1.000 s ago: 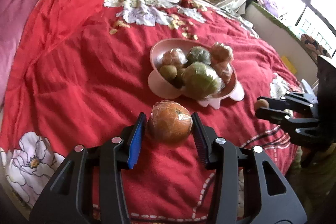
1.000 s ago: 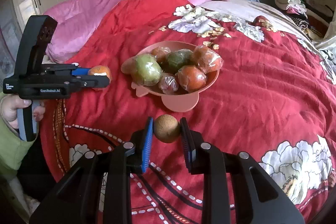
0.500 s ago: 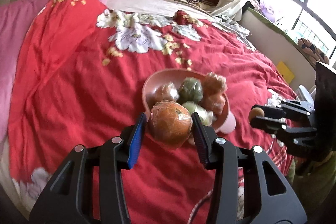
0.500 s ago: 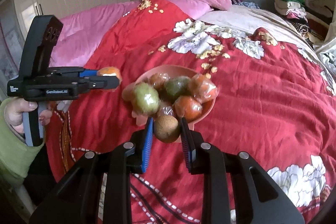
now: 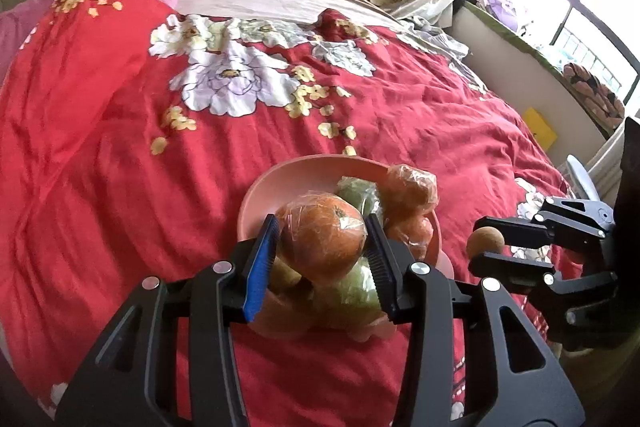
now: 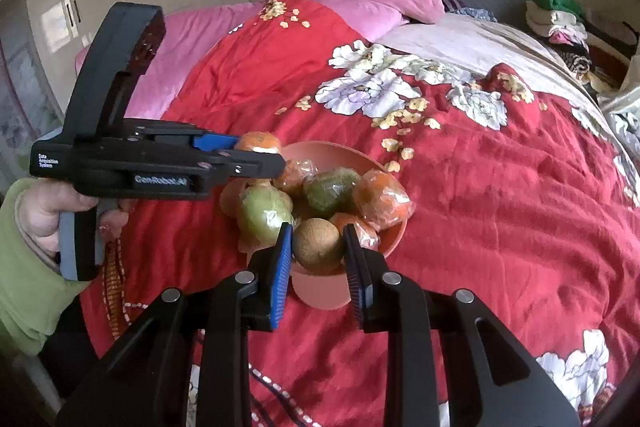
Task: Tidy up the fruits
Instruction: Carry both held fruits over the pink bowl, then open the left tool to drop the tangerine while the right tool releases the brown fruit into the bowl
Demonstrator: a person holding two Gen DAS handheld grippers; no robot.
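The left gripper [image 5: 322, 249] is clamping a plastic-wrapped orange fruit [image 5: 322, 237], stem dimple facing upper right, above the pink bowl [image 5: 280, 183] on the red bedspread [image 5: 100, 147]. The right gripper [image 6: 318, 247] is squeezing a round brown fruit [image 6: 318, 243], no evident long axis, over the bowl's near rim.

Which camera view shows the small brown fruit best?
The right wrist view: the brown fruit sits close and central, gripped in the right gripper, just before the pink bowl. In the left wrist view it is small, near the right edge, half hidden by the fingers.
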